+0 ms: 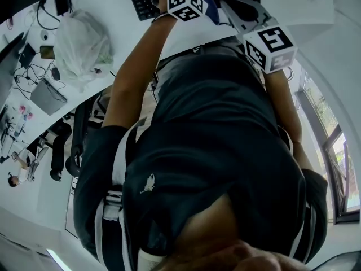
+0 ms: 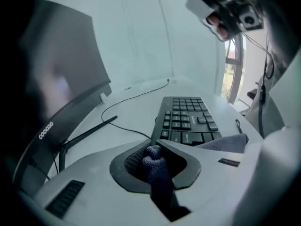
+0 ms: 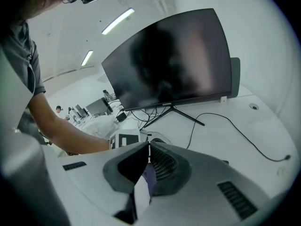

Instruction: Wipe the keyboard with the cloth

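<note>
The left gripper (image 2: pixel 153 149) pinches the bunched cloth (image 2: pixel 159 175) at lower centre, just before the keyboard (image 2: pixel 188 119). The right gripper (image 3: pixel 149 149) has its jaws pressed together on a purple cloth sliver (hard to make out; its view hides the keyboard).

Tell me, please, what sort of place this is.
Most likely an open-plan office. A keyboard and a curved monitor stand on a white desk, strip lights glow overhead, and further desks show behind.
</note>
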Demonstrator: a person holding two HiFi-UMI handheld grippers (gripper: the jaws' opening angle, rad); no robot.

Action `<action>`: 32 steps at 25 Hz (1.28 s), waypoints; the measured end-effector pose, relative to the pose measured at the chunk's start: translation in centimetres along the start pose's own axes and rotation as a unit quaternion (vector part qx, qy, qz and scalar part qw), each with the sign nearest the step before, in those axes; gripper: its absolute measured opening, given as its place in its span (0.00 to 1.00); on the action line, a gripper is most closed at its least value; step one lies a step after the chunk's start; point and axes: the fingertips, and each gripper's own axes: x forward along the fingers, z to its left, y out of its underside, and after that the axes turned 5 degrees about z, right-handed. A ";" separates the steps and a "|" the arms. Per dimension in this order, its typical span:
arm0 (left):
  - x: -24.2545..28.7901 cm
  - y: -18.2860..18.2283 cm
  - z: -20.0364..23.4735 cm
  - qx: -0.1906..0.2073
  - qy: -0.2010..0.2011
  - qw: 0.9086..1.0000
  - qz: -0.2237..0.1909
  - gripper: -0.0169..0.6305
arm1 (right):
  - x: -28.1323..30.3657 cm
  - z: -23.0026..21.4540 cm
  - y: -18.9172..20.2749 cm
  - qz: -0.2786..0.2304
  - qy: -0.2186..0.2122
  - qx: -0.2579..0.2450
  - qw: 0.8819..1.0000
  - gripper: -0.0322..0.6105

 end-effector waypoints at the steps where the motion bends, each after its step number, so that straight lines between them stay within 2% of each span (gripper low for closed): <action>1: 0.0 -0.1 -0.9 0.010 -0.002 1.000 -0.002 0.07 | -0.2 -0.4 0.3 -0.001 0.005 0.005 1.000 0.07; 5: -0.6 -0.8 -7.0 0.038 0.021 0.999 -0.023 0.07 | -1.5 -2.6 1.5 -0.004 0.030 0.022 0.999 0.07; 9: -0.7 -2.9 -11.6 0.054 0.087 0.994 -0.038 0.07 | -2.7 -3.8 2.1 -0.007 0.038 0.027 0.999 0.07; 10: -0.5 -3.8 -11.4 0.062 0.083 0.994 -0.043 0.07 | -2.9 -4.0 2.3 -0.007 0.037 0.027 0.999 0.07; 12: 0.3 -5.3 -9.1 0.067 0.051 0.995 -0.047 0.07 | -3.1 -4.1 2.8 -0.007 0.033 0.027 0.999 0.07; 14: 1.3 -5.6 -5.7 0.053 0.017 0.998 -0.038 0.07 | -3.3 -4.2 3.2 -0.007 0.030 0.027 0.999 0.07; 16: 2.3 -4.8 -3.1 0.034 0.000 0.999 -0.021 0.07 | -3.5 -4.6 3.6 -0.008 0.028 0.028 0.999 0.07; 19: 2.4 -4.0 -4.1 0.018 0.012 1.000 -0.017 0.07 | -4.4 -5.8 4.0 -0.011 0.032 0.035 0.999 0.07; 23: 1.8 -4.5 -11.0 0.084 0.046 0.995 -0.020 0.07 | -5.6 -7.5 4.3 -0.008 0.040 0.038 0.998 0.07; 25: 1.7 -4.8 -12.0 0.070 0.067 0.995 -0.023 0.07 | -5.6 -7.8 4.5 -0.007 0.038 0.036 0.999 0.07; 27: 1.5 -6.4 -10.4 0.051 0.064 0.996 -0.036 0.07 | -5.6 -8.0 4.4 -0.008 0.034 0.030 0.999 0.07; 30: 1.7 -10.0 -5.9 0.047 0.021 0.997 -0.062 0.07 | -5.6 -7.9 4.4 -0.011 0.028 0.023 0.999 0.07; 32: 2.2 -11.5 -3.4 0.044 0.004 0.997 -0.060 0.07 | -5.7 -7.7 4.5 -0.011 0.024 0.020 0.999 0.07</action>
